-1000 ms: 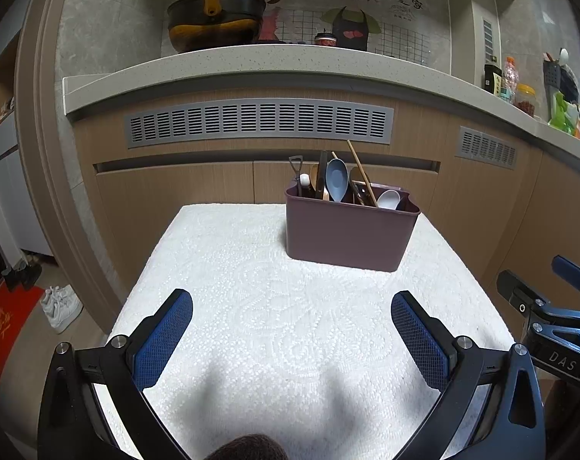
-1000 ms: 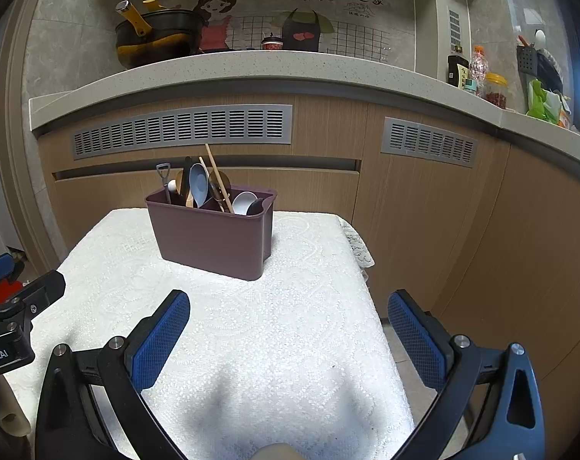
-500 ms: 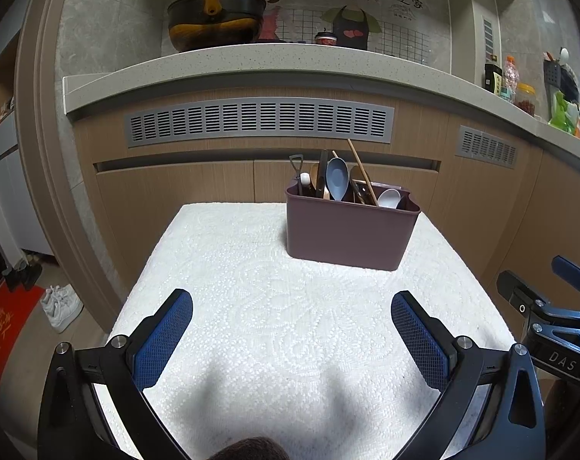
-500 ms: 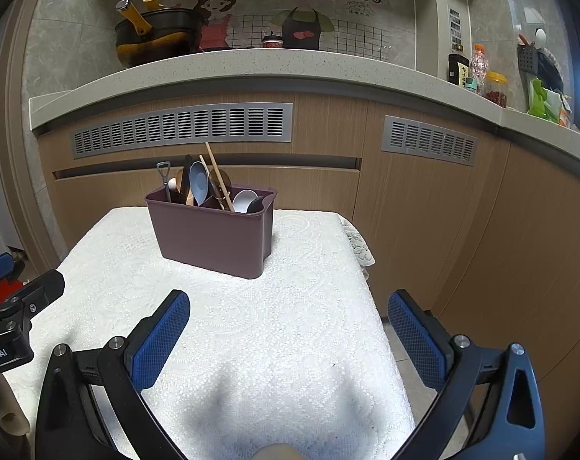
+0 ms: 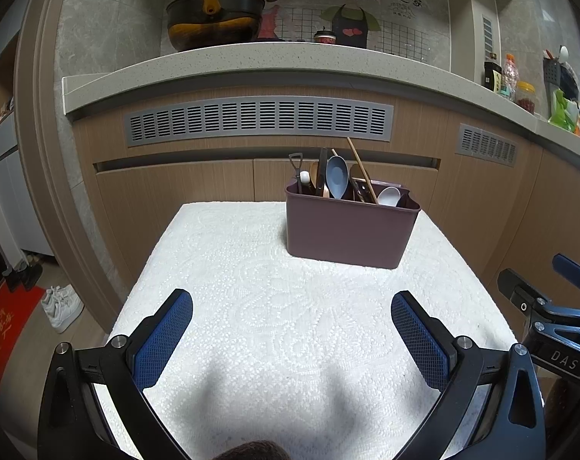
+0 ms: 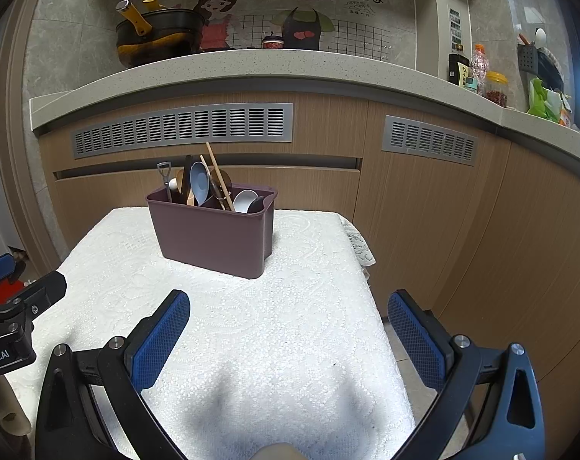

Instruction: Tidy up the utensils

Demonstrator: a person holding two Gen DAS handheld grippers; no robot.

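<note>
A maroon plastic utensil holder point(image 5: 347, 230) stands on the far part of a table with a white lace cloth point(image 5: 274, 306). It also shows in the right wrist view point(image 6: 213, 234). Several utensils stand in it: a grey-blue spoon point(image 5: 336, 174), wooden chopsticks point(image 5: 361, 168), a white spoon point(image 5: 389, 195) and a small black shovel-shaped one point(image 5: 295, 165). My left gripper point(image 5: 292, 339) is open and empty above the near part of the cloth. My right gripper point(image 6: 288, 339) is open and empty over the near right part of the table.
A wooden kitchen cabinet with grey vents point(image 5: 259, 119) stands right behind the table, under a speckled counter point(image 5: 251, 65) with a black pot point(image 5: 213, 25). Bottles and jars point(image 6: 477, 73) stand at the counter's right. White shoes point(image 5: 62, 304) lie on the floor left of the table.
</note>
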